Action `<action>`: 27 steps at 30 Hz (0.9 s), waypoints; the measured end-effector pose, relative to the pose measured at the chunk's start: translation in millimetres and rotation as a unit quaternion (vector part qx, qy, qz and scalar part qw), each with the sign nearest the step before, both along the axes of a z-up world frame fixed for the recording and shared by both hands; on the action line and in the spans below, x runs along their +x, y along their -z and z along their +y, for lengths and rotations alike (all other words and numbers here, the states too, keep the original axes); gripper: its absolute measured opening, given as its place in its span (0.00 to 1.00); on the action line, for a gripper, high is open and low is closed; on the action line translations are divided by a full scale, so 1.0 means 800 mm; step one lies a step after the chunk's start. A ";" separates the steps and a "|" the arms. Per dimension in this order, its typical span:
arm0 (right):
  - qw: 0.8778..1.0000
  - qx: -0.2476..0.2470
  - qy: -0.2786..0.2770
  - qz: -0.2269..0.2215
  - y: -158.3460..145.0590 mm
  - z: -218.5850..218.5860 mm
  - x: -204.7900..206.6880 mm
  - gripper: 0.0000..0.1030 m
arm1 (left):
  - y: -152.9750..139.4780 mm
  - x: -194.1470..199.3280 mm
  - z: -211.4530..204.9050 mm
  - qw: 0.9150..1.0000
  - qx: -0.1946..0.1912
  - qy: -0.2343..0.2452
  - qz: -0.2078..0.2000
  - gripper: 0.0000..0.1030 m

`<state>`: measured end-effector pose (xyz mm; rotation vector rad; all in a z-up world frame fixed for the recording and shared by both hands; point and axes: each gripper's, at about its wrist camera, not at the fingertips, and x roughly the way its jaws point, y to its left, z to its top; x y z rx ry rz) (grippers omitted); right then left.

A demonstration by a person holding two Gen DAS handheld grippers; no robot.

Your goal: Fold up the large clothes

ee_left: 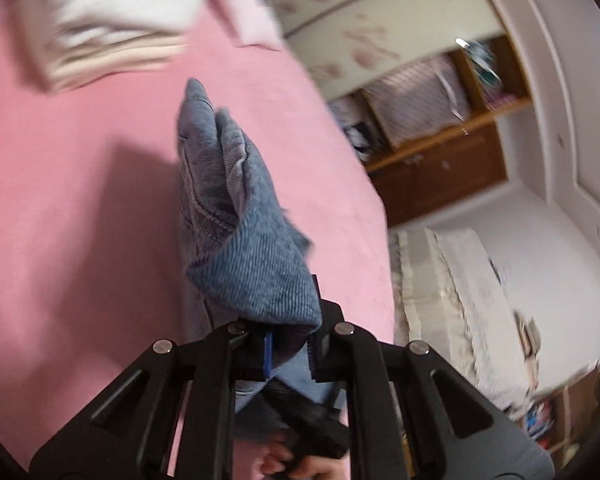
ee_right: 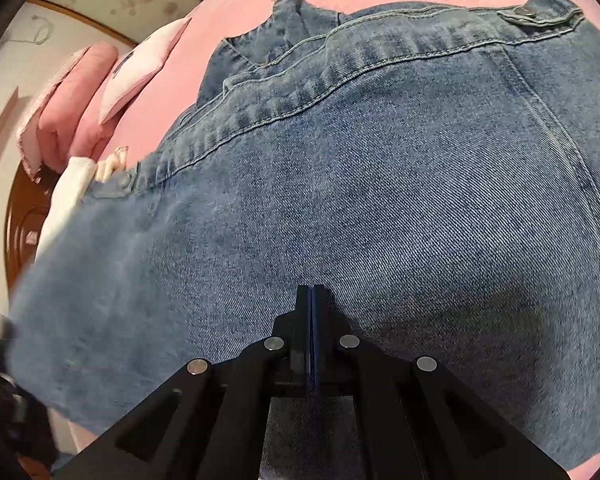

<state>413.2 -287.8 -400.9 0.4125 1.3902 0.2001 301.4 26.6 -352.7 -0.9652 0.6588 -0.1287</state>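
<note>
Denim jacket (ee_left: 236, 216) is pinched between the left gripper's (ee_left: 288, 350) narrowed jaws, while the right gripper (ee_right: 313, 300) is pressed shut against it over the pink bed (ee_left: 80, 200).

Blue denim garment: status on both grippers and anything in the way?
Left gripper shut on blue denim garment, lifted over pink bed cover. Right gripper shut, empty, over the denim. Folded pale stack lies apart.

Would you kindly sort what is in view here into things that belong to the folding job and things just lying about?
Job in hand:
denim jacket
left gripper, shut on the jacket
right gripper, shut
pink bed

Lying about:
folded stack
pink pillows
wooden cabinet
</note>
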 end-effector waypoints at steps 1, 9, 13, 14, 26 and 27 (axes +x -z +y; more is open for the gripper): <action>1.000 0.008 -0.008 0.005 0.001 -0.005 0.001 0.00 | -0.010 0.001 -0.018 1.000 0.012 0.012 -0.009 0.08; 0.994 0.087 -0.047 0.040 0.013 -0.052 0.008 0.00 | -0.044 0.017 -0.230 0.976 0.122 0.176 -0.038 0.08; 0.989 0.121 -0.065 0.044 0.016 -0.081 0.004 0.00 | -0.018 0.027 -0.302 0.967 0.122 0.224 -0.021 0.08; 0.988 0.131 -0.063 0.047 0.017 -0.090 0.002 0.00 | -0.012 0.031 -0.319 0.964 0.124 0.235 -0.016 0.08; 0.976 0.191 -0.010 0.104 -0.010 -0.248 -0.058 0.00 | 0.029 0.049 -0.416 0.929 0.192 0.313 0.048 0.09; 0.979 0.180 -0.004 0.098 -0.020 -0.266 -0.064 0.00 | 0.039 0.049 -0.414 0.923 0.196 0.325 0.067 0.11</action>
